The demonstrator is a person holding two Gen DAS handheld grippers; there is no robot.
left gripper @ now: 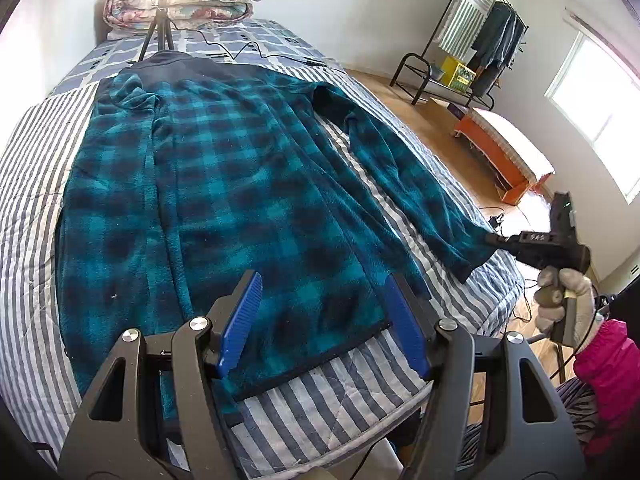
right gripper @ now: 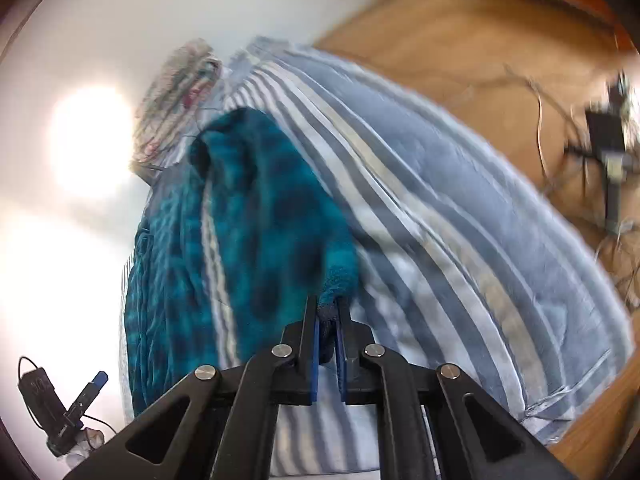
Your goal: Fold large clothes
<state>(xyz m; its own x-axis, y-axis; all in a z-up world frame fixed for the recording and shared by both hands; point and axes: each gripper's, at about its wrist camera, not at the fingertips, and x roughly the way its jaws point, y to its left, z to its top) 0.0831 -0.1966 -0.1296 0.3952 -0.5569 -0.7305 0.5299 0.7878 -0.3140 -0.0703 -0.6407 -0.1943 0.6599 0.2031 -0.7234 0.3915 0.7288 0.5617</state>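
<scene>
The fleece jacket (left gripper: 224,184) lies spread flat on the striped bed (left gripper: 32,184), nothing folded yet. The right gripper (right gripper: 327,316) pinches the sleeve cuff (right gripper: 340,280); the left gripper (left gripper: 320,316) hovers wide apart, empty, above the hem.

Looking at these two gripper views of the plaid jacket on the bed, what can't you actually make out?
- Jacket left sleeve: left wrist view, folded over the body, cuff not seen.
- Near hem corner: left wrist view, behind the left gripper.
- Sleeve cuff in the right gripper: right wrist view, motion blur smears its edge.
- Quilt at the bed's head: lamp glare washes it out.
</scene>
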